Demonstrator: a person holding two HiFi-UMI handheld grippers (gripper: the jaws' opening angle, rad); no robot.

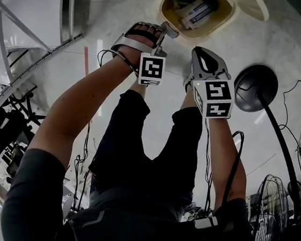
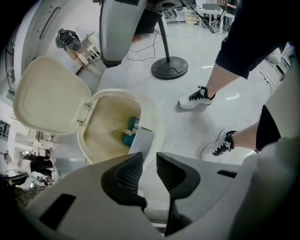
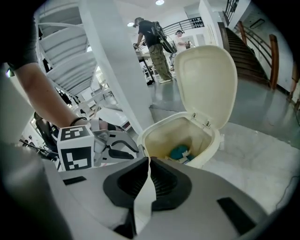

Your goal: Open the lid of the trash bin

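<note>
The trash bin (image 2: 153, 115) sits just past the left gripper's (image 2: 149, 161) 2 open, empty jaws, its lid (image 2: 49, 96) already tipped back (the right gripper (image 3: 149, 174), farther off, squeezes a white strip (image 3: 140, 206)).

Head view: trash bin (image 1: 166, 8) is clipped by the 12 o'clock edge, lid (image 1: 258, 8) mostly out of frame. Bin contents (image 2: 129, 137) too small to ID, teal something. White strip (image 3: 143, 197) pinched in right gripper (image 3: 149, 164) jaws: lower end hidden, material unclear.
</note>
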